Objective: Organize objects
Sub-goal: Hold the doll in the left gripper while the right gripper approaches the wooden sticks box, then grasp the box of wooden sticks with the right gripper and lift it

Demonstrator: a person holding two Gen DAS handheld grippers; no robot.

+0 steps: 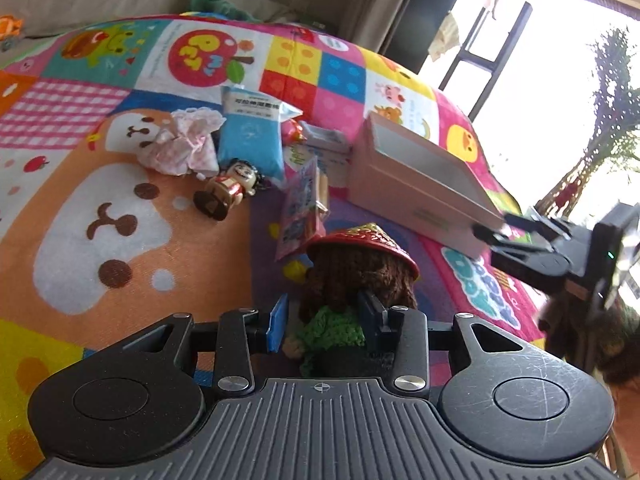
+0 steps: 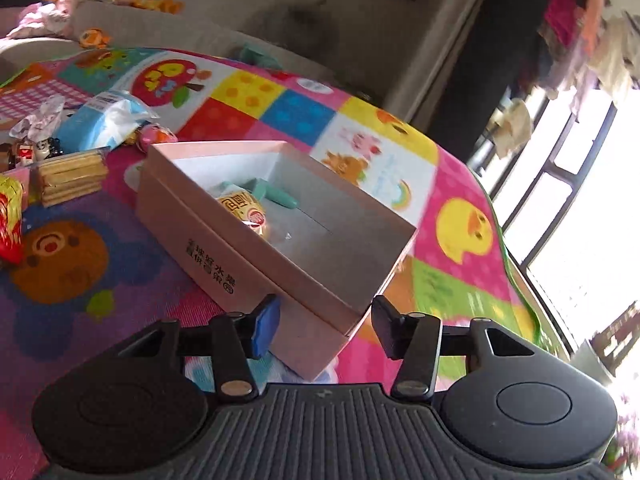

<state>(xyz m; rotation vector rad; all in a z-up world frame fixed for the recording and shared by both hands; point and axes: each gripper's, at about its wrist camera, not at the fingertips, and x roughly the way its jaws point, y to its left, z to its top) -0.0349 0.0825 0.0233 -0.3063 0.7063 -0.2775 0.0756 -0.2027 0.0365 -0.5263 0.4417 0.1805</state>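
Down on the colourful play mat, the left gripper is clamped on a little crocheted doll with brown yarn hair, a green knitted top and a red-and-gold cone hat. One blue pad sits at its left side, the dark one presses into its right, so that's a firm grab. The doll is right in front of the camera, above the purple patch of the mat.

Over on the right, the pink open box sits at an angle on the mat, with black printed characters on its side. Inside it there's a yellow packet and a teal thing lying near the far end, can't really tell what either one is. The right gripper has its fingers on either side of the box's near corner, the blue pad just outside the printed wall and the dark one off the other side. Pads aren't pressing on anything as far as I can see, so it's loose, nothing held. From the left wrist view you can see that same gripper poking in at the box's near end.

Rest of the clutter, all still out on the mat left of the box: a blue-and-white tissue pack, a crumpled pink checked cloth, a small toy figure lying on its side, a pink flat packet and a stack of tan biscuit-looking sticks
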